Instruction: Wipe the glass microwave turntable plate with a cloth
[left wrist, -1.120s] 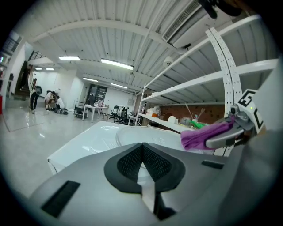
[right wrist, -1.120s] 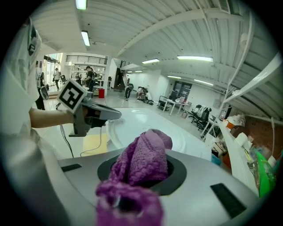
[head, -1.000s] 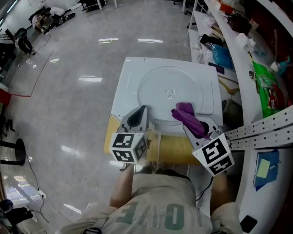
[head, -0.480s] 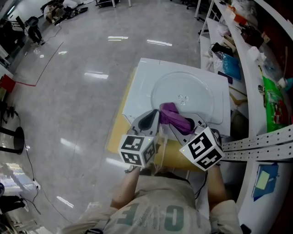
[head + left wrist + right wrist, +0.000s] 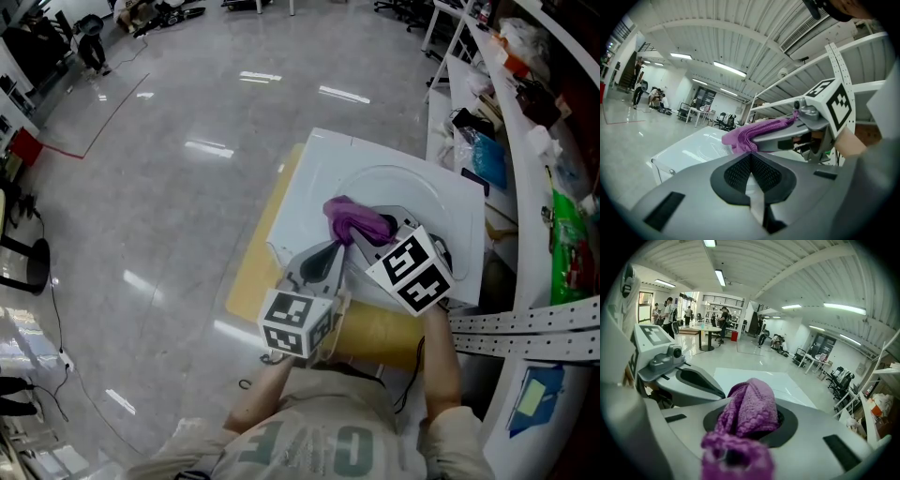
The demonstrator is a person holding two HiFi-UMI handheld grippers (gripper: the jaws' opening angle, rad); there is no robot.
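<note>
My left tool (image 5: 324, 259) sits at the near left corner of a white rectangular surface (image 5: 298, 202). Its jaws are pressed together with nothing between them, as its own view shows (image 5: 751, 158). It points forward and to the right, toward the other tool. A flat yellow board (image 5: 255, 272) pokes out from under the surface on the left, above a shiny grey floor (image 5: 169, 169).

Just to the right, a purple knitted cloth (image 5: 354, 218) is bunched into a thick fold. My right tool (image 5: 373, 236) pinches it: in that tool's view the jaws are closed on the cloth (image 5: 751, 411), which bulges up and forward out of them.

The round clear glass turntable plate (image 5: 427, 192) lies flat on the right half of the surface. From the cloth, it spreads ahead and to the right. The bunch hangs over the plate's near left part. I cannot tell whether it touches the glass; from the left tool's view the cloth (image 5: 745, 136) looks raised a little above the white top.

My right tool is the nearer one and already carries the cloth, so I judge the wiping falls to it. The likely move is down onto the glass, then a sweep away and rightward across the disc. The left tool is beside the plate's edge, near enough to steady it if the glass slides.

Cluttered shelves (image 5: 525, 103) line the far right.
</note>
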